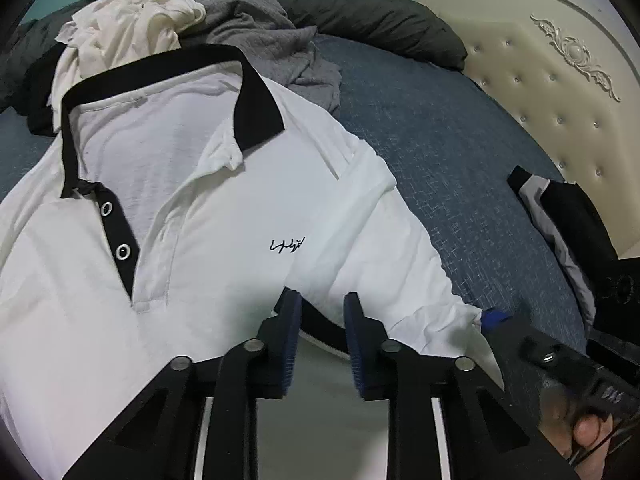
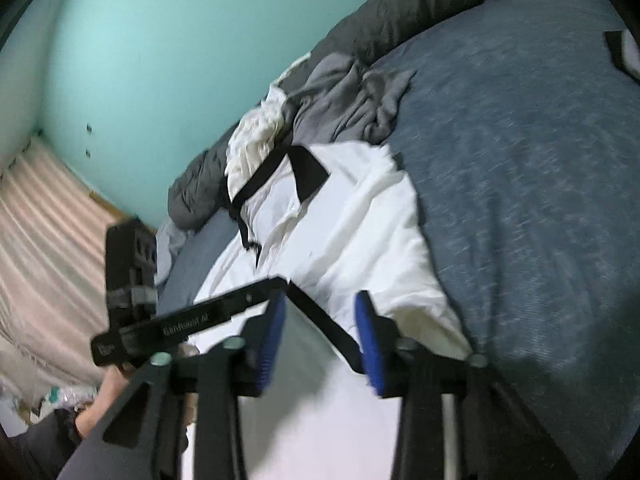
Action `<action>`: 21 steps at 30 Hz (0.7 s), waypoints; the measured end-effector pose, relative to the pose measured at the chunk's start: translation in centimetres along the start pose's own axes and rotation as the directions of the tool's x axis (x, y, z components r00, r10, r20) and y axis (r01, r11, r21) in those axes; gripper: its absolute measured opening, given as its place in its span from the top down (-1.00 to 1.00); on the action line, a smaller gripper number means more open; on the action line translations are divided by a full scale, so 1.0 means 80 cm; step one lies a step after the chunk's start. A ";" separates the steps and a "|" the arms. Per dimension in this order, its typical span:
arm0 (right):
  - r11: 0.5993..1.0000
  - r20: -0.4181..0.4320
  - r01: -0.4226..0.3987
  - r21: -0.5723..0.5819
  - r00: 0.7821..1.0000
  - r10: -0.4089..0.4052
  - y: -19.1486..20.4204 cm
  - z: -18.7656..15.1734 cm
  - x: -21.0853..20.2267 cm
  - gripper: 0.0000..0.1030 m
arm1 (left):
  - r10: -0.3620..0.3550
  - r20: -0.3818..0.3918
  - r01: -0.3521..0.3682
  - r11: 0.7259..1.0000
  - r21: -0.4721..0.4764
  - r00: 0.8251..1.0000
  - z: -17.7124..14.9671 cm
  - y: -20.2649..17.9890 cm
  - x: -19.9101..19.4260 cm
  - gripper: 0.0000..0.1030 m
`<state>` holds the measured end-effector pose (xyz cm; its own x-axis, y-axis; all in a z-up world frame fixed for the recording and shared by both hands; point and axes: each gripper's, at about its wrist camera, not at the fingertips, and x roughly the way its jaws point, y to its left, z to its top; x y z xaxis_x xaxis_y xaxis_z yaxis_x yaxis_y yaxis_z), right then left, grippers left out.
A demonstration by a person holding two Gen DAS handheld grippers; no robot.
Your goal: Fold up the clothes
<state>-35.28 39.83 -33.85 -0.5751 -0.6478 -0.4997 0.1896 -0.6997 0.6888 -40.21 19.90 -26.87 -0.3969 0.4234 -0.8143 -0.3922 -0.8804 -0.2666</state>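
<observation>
A white polo shirt [image 1: 208,208] lies face up on the bed [image 1: 440,152], on its blue-grey cover. It has a black collar, a black placket with two ringed snaps, and a small black script mark on the chest. Its sleeve is folded across the body, and the sleeve's black-edged cuff lies just at the gripper tips.

Behind the collar, a crumpled cream garment [image 1: 132,24] sits leftmost, with a rumpled grey garment [image 1: 272,44] beside it to the right, and a dark duvet [image 1: 360,4] bunched along the far edge. At the right, near the padded cream headboard [image 1: 552,60], lies a folded black and grey garment [image 1: 560,216].

The left gripper [image 1: 322,300] hovers over the sleeve with jaws spread, holding nothing. The right gripper [image 2: 322,300] is likewise spread, its blue pads either side of the black cuff edge without pinching it.
</observation>
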 end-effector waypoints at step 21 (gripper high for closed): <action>0.988 -0.079 0.144 0.049 0.987 -0.140 -0.020 -0.009 0.008 0.72 | 0.021 -0.081 -0.022 0.999 -0.022 0.996 -0.016 0.015 0.029 0.80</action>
<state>-35.38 40.37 -35.64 -0.5313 -0.5651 -0.6312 0.0658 -0.7703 0.6343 -40.55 19.58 -29.71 -0.3361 0.3864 -0.8589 -0.3646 -0.8942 -0.2597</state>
